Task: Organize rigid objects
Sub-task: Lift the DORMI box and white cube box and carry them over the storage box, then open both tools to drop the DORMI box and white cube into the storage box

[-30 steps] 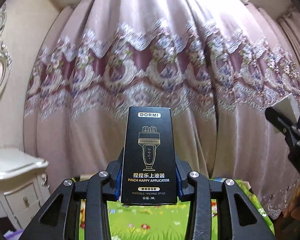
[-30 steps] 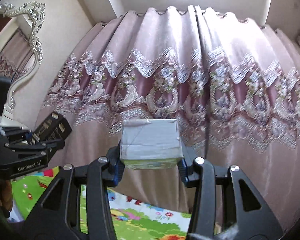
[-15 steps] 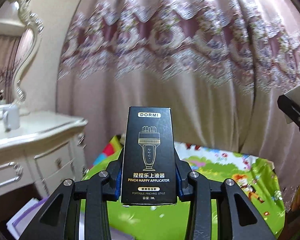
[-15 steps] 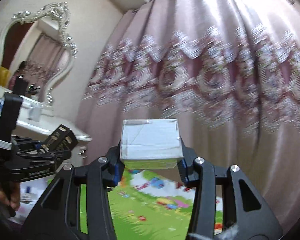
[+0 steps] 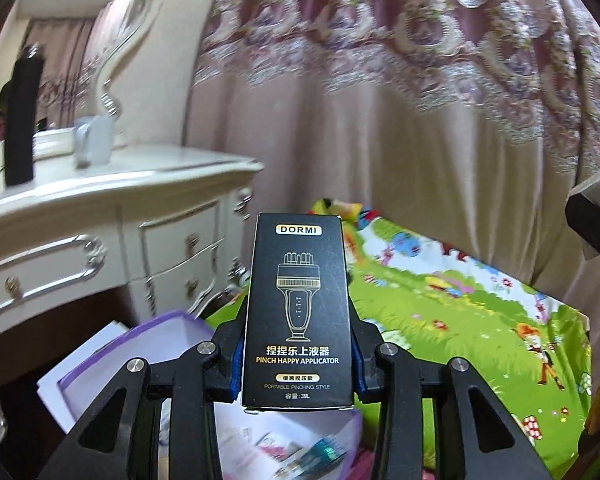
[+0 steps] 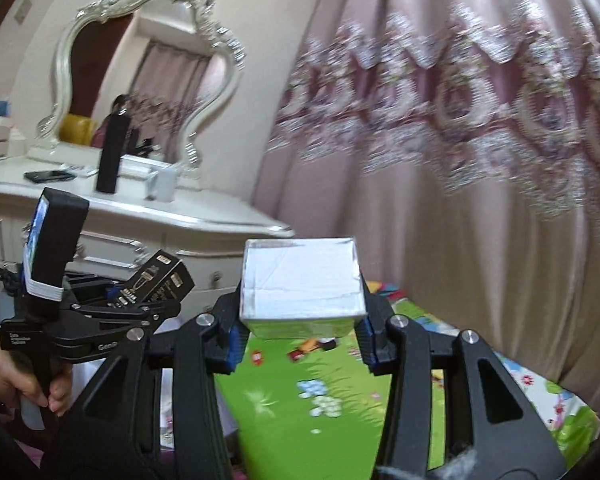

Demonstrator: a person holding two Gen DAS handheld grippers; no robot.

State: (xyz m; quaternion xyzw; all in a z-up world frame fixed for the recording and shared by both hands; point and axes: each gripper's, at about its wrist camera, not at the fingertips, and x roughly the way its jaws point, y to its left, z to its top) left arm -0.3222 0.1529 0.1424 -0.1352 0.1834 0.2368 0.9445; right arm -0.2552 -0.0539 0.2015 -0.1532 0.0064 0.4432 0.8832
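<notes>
Between left claw pads: tall, glossy black carton, gripped upright. Right claw clamps squat, tape-wrapped white box.

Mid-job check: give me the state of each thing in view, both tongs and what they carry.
Left tongs: shut on the black box.
Black box: upright, held off the floor, label facing the camera.
Right tongs: shut on the white box.
White box: clamped by its sides, in the air.
Purple bin: open, papers inside.
Dresser drawers: closed.
</notes>
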